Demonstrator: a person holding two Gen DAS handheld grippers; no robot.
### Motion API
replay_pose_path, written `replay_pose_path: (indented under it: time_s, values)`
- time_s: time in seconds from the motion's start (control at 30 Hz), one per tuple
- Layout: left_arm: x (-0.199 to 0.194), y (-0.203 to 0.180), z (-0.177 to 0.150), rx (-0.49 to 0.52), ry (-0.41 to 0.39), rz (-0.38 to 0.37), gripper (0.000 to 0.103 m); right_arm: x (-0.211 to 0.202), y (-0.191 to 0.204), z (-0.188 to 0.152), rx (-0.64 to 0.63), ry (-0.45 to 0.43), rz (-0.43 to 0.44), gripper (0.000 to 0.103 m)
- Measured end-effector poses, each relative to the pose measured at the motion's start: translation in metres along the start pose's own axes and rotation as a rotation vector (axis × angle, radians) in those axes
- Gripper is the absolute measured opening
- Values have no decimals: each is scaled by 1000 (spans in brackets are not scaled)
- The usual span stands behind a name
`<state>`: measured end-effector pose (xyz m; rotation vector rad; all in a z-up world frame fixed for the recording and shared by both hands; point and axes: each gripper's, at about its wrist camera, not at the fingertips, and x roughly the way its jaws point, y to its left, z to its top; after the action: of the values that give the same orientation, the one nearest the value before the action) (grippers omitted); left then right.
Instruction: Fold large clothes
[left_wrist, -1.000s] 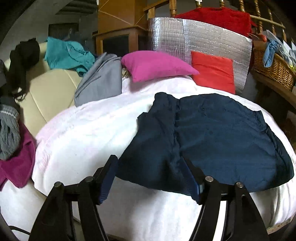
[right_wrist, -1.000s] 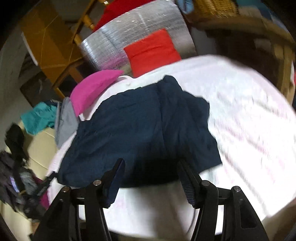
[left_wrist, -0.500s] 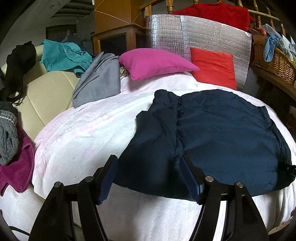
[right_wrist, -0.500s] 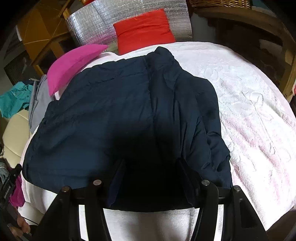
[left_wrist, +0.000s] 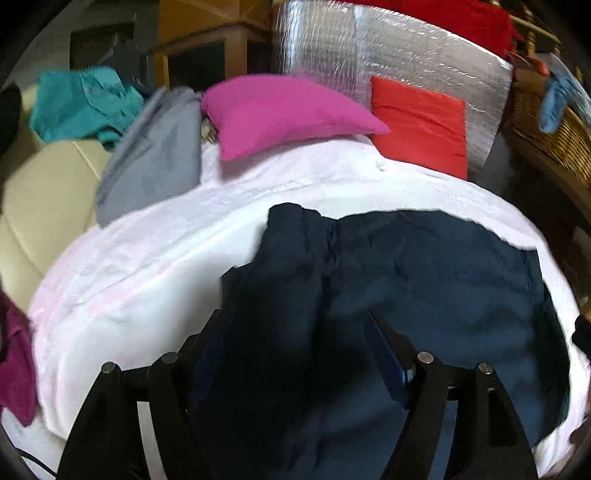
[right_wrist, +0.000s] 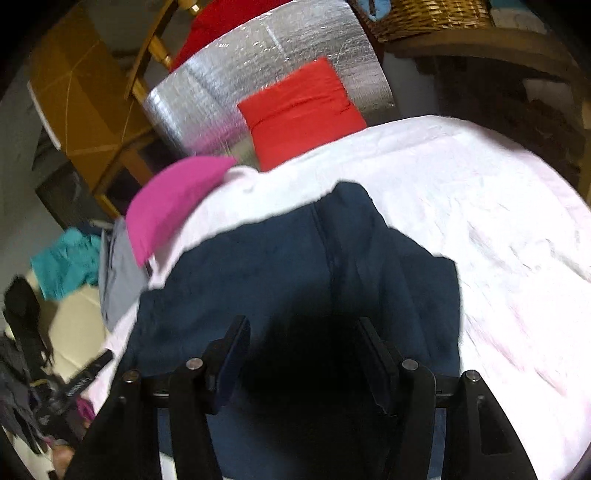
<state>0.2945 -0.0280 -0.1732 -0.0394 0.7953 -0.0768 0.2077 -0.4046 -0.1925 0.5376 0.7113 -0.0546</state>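
A dark navy garment (left_wrist: 424, 277) lies spread on the white bed cover (left_wrist: 147, 280), with a folded strip along its left side. My left gripper (left_wrist: 295, 325) hangs low over the garment's near left part. Its jaws are opening, the cloth lies under and between the fingers, and the pads press on nothing. In the right wrist view the same garment (right_wrist: 277, 266) fills the middle of the bed cover (right_wrist: 498, 240). My right gripper (right_wrist: 301, 328) stands open over the garment's near edge, casting a dark shadow on the cloth, which it does not pinch.
A pink pillow (left_wrist: 280, 110), a red cushion (left_wrist: 421, 122) and a silver foil panel (left_wrist: 406, 55) stand at the bed's far end. A grey garment (left_wrist: 151, 158) and a teal one (left_wrist: 81, 103) lie on the cream sofa (left_wrist: 40, 199) at the left. A wicker basket (left_wrist: 546, 133) sits at the right.
Both grippers have moved forward from the bed's edge to above the navy garment, which now runs under their fingers. The left jaws stand slightly wider.
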Motion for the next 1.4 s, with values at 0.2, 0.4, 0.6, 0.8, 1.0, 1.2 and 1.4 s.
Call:
replay_pose_path:
  time_s: [0.2,0.4,0.6,0.8,1.0,1.2,1.4]
  values:
    - [48,11,28,-91,55,-29,76,40,-8,30,121,8,74,60]
    - [72,15,46,-107,73,-8,76,73,-4,49,168,22,107,60]
    - [95,28,53,-134,121,7,76,105,-12,72,196,56,82,60]
    - [90,54,63,-214,65,-17,77,75,-34,103,193,-54,30,78]
    - [123,61,63,-245,165,-99,80,101,-78,106,273,63,-13,82]
    - [135,50,54,-230,195,-138,75,132,-76,94,234,137,41,45]
    - [135,46,54,-230,165,-164,45,121,-49,94,109,63,-36,22]
